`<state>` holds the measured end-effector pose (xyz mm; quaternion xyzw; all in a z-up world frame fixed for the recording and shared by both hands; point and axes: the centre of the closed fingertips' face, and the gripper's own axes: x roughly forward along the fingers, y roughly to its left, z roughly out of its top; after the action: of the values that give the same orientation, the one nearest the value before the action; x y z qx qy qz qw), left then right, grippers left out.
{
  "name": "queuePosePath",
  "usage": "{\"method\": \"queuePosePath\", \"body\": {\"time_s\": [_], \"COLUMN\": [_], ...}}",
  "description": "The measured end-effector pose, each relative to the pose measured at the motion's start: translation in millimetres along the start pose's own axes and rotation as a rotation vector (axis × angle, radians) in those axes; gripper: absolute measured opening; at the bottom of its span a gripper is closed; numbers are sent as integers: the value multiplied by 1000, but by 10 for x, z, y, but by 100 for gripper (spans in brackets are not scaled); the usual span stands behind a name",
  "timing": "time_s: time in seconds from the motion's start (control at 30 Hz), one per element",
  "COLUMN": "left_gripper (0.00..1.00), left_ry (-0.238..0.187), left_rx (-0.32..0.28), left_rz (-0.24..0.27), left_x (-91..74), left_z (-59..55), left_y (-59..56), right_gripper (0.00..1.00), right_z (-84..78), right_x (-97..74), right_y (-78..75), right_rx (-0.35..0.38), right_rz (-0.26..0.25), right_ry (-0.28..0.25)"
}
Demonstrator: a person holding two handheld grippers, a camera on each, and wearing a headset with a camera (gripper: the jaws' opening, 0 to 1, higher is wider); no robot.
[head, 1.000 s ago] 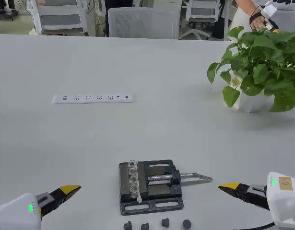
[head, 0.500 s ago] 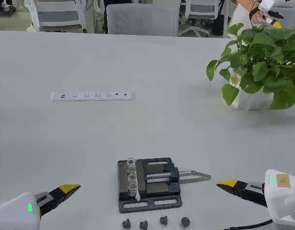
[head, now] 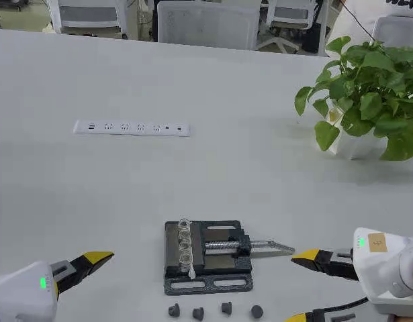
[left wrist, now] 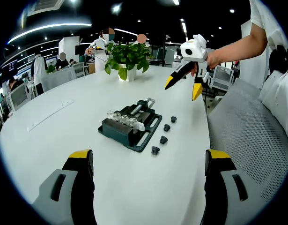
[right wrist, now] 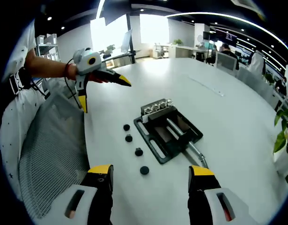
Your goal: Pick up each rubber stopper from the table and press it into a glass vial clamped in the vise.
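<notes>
Setting: a wide white table (head: 72, 201), seen from above by the person working at it.
Vise: a small black vise (head: 216, 265) sits flat on the table near the person's edge. Its screw handle (head: 270, 247) sticks out toward 3 o'clock.
Glass vials: a short row of clear glass vials (head: 186, 245) stands upright, clamped in the vise at its 9 o'clock end.
Rubber stoppers: four dark rubber stoppers (head: 225, 308) lie in a loose row on the table at 6 o'clock from the vise. They are just beside its base, apart from one another, and neither tool touches them.
Left gripper: the left gripper (left wrist: 148, 154) hovers over the table at 8 o'clock from the vise, well apart from it. Its yellow-tipped jaws are spread wide with nothing between them.
Right gripper: the right gripper (right wrist: 150, 170) hovers at 4 o'clock from the vise, near the end of the screw handle. Its jaws are also spread wide and hold nothing. In the right gripper view, the nearest stopper shows in the gap between the jaw tips, lying on the table beyond them.
Power strip: a white power strip (head: 131, 127) lies flat at 11 o'clock from the vise, well away.
Plant: a leafy green plant (head: 367, 87) in a white pot (head: 354, 144) stands on the table at 2 o'clock.
Chairs: grey office chairs (head: 206, 23) stand at 12 o'clock, beyond the table's far edge.
</notes>
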<state>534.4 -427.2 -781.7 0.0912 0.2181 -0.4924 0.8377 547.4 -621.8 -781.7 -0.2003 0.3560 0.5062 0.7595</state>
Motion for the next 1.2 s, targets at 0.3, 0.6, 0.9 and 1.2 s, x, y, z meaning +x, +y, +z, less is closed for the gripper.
{"method": "queuePosePath", "body": {"time_s": [0.3,0.6,0.9,1.2], "left_gripper": [98,99,99,98], "left_ry": [-14,-25,-32,-43], "left_rx": [-6,-14,-26,-41], "left_rz": [6,17,21,28], "left_x": [-6,-22,-15,-17], "left_z": [15,1,-19,-21], "left_y": [19,52,53,76], "right_gripper": [51,37,23,16], "right_z": [-16,-33,-197,-298], "right_x": [159,323,480,576], "right_y": [52,86,145,168], "right_rx": [-106,-208,-297,-347], "right_rz": [70,116,155,181], "right_ry": [137,228,336,395]}}
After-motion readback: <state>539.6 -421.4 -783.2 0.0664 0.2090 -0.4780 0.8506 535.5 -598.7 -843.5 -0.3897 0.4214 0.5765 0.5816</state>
